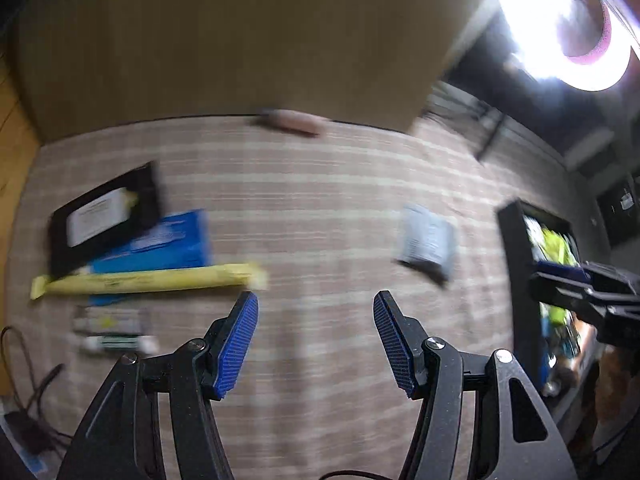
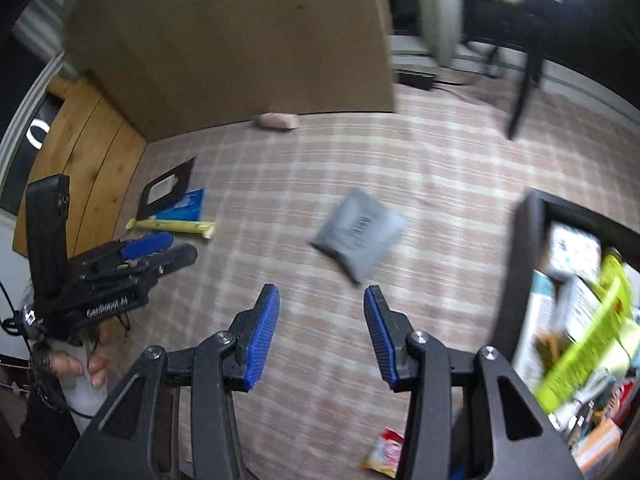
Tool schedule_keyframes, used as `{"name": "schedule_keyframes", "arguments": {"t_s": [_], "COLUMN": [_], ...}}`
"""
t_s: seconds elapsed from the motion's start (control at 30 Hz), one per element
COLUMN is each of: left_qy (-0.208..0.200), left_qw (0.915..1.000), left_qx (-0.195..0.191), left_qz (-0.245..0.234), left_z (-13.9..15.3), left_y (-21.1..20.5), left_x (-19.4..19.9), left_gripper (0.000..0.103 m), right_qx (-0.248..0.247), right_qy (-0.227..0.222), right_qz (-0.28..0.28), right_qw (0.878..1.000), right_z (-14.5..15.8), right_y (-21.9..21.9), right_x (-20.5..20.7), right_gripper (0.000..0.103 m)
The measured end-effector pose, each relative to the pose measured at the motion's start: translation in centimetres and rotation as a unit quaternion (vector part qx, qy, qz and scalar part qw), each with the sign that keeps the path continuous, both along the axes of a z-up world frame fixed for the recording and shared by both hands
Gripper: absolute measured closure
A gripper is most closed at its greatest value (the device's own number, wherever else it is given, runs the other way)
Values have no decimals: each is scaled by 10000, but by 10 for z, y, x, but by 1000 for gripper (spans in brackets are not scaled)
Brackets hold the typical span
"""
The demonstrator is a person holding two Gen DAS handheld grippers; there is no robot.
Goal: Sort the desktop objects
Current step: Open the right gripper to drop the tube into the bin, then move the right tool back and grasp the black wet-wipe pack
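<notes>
Both views are motion-blurred. My left gripper [image 1: 316,340] is open and empty above the checked tablecloth [image 1: 320,208]. A long yellow packet [image 1: 148,280], a blue box [image 1: 160,244] and a black box [image 1: 104,216] lie to its front left. A grey pouch [image 1: 428,242] lies ahead to the right. My right gripper [image 2: 322,332] is open and empty, with the grey pouch [image 2: 358,232] just ahead of it. A black bin [image 2: 524,280] full of packets stands at the right. The left gripper [image 2: 156,250] also shows at the left of the right wrist view.
A pink object [image 1: 296,120] lies by a large cardboard box [image 1: 240,40] at the table's back. Small tubes [image 1: 116,332] lie at front left. The black bin [image 1: 520,280] stands at right. A red-yellow sachet [image 2: 386,454] lies near the front edge. A bright lamp [image 1: 560,20] shines above.
</notes>
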State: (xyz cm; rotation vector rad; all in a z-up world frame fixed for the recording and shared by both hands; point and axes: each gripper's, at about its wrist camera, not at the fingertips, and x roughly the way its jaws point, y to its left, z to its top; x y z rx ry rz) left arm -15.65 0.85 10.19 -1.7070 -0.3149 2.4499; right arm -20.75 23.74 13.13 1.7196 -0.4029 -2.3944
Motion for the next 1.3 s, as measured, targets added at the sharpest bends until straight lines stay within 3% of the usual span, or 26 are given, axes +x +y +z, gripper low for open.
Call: {"name": "schedule_keyframes", "arguments": {"t_s": [0.3,0.63,1.07,1.3], "left_qy": [-61,-251,-478,-484], "left_qw": [9918,9705,9621,9649], "left_qx": [209,692,980,957], "left_qz": [1260,2297,2502,2397], "left_z": [-5,-35,-71,-81], "left_y": [-124,-218,-241,-233], "left_x": [-10,-30,-42,-49], "left_gripper": [45,45,45,47], "right_qx": [-137,-500,-452,-758], "right_qy": [-41,-217,-678,-915], "right_qz": [542,625,773,604], "right_qw": [9984,9966,9937,9911], "right_z": [-6,-34,-86,-107], "right_y": [-88,-171,-220,-221], "right_x": [-59,-142,-199,-211], "right_gripper": [58,57,57,57]}}
